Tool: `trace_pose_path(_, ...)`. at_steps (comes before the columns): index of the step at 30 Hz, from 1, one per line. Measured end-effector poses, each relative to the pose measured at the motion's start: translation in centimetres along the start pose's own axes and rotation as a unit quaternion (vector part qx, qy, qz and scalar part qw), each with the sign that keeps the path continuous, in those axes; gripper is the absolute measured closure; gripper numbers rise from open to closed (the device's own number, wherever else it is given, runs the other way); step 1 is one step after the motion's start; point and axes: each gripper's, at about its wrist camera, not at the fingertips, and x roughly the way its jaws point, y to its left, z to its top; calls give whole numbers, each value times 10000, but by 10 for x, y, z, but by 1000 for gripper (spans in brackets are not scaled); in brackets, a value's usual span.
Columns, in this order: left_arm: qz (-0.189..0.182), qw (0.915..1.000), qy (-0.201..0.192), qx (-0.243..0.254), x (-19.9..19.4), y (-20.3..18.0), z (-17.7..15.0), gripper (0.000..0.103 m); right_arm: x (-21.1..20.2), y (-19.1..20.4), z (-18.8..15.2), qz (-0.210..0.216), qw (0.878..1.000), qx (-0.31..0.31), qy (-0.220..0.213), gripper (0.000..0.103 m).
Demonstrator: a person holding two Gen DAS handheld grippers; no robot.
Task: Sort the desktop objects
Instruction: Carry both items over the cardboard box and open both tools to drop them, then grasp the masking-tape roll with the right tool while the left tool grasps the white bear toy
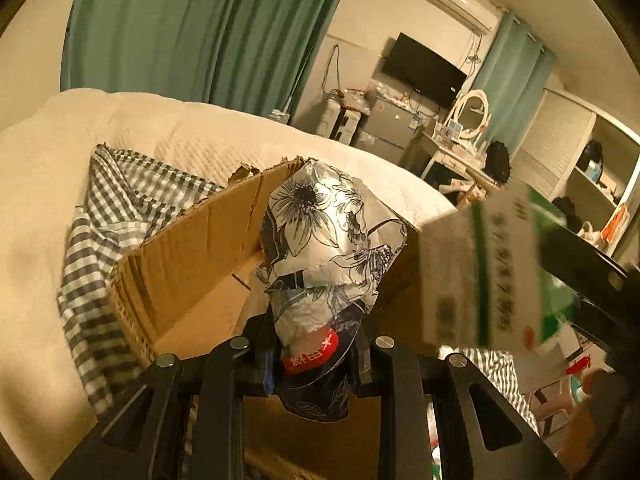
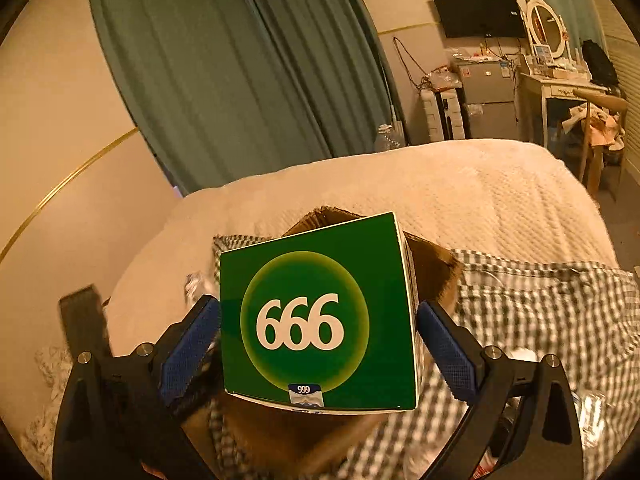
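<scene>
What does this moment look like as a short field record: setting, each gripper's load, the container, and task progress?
setting: bed with cream bedspread, checked cloth spread on it
container: open cardboard box on the checked cloth
left gripper: shut on floral tissue pack, held above the box
right gripper: shut on green box, its face showing a white number in a circle
green box position: above the cardboard box, beside the tissue pack
progress: both items held, neither yet in the box
image quality: some motion blur
</scene>
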Motion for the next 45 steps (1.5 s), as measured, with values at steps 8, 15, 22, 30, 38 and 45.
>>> trace_pose_path(8,406,9977,12,-533,2,23,6,13,-6,9,11,-16,9991,160,-384,0)
trace_pose_path(15,148,9991,-116,-389,-30,15,-5,13,-71,-7,8,-131,9978,340,-549,0)
trace_pose_path(22,-76,9999,-57,95,-60,-29,-33,12,-152,-43,-52,-1249,9893,-298,-690,0)
trace_pose_path(30,-94,9978,304,574,-63,-67,-97,12,-143,-127,-137,-1642,9856,396,46,0)
trace_pose_path(38,966,9887,865,754,-39,-66,-157,12,-119,-151,-162,-1161,9858,1072,572,0)
trace_pose_path(45,897,9852,1436,253,-6,-59,-181,12,-82,-170,-187,-1174,9737,1509,1241,0)
